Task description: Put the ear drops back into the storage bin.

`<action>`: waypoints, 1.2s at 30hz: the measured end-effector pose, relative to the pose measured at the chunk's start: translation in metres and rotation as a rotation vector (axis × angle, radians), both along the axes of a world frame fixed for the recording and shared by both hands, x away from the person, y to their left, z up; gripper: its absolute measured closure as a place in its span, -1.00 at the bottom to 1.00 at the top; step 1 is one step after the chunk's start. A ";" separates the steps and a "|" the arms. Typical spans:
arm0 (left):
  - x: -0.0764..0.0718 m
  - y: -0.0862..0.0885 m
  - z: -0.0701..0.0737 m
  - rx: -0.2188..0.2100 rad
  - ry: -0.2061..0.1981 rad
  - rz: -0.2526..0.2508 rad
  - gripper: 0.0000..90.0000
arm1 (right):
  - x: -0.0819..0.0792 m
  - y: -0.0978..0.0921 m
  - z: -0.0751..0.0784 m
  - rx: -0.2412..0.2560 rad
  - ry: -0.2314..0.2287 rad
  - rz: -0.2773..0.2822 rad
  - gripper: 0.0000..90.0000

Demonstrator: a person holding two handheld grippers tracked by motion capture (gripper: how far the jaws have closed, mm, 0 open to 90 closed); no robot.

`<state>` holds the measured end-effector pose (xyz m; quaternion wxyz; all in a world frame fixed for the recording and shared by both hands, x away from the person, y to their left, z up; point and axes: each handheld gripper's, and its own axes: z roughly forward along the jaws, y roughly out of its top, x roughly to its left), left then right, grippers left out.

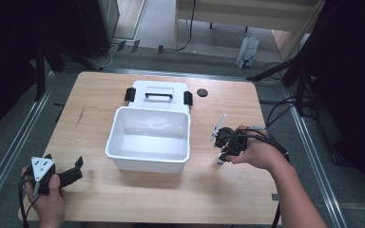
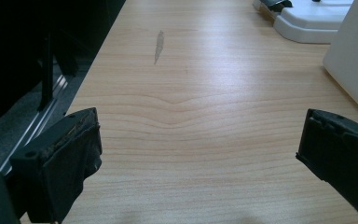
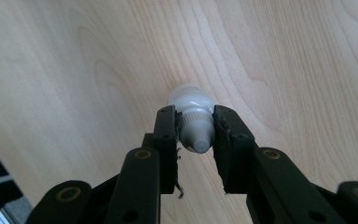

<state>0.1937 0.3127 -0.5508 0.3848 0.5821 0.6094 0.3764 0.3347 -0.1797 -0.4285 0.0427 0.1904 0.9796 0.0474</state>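
My right gripper (image 3: 195,120) is shut on a small white bottle (image 3: 191,100), its jaws clamped on the neck just below the cap. The bottle points down at the wooden table. In the high view this gripper (image 1: 224,154) sits right of the open white box (image 1: 119,152), with the bottle's end (image 1: 220,161) showing under it. My left gripper (image 1: 78,167) rests at the table's near left corner with its jaws wide apart. In the left gripper view the gripper (image 2: 200,135) is open with bare wood between its jaws.
The box's white lid (image 1: 158,92), with a black handle and clips, lies behind the box. A thin white stick-like item (image 1: 217,126) lies just beyond my right gripper. A small black disc (image 1: 201,92) sits near the far edge. Dark stands flank the table.
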 end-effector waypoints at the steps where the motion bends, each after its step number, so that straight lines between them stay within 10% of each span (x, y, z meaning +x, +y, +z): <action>1: 0.000 0.000 0.000 0.000 0.000 0.000 -0.99 | 0.000 0.000 0.000 0.000 0.000 0.000 0.61; 16: 0.000 0.000 0.000 -0.003 -0.003 -0.001 -0.99 | 0.001 0.034 0.071 0.000 -0.092 0.132 0.61; 36: 0.000 0.001 0.000 -0.007 -0.004 -0.003 -0.99 | 0.003 0.075 0.115 0.012 -0.112 0.204 0.60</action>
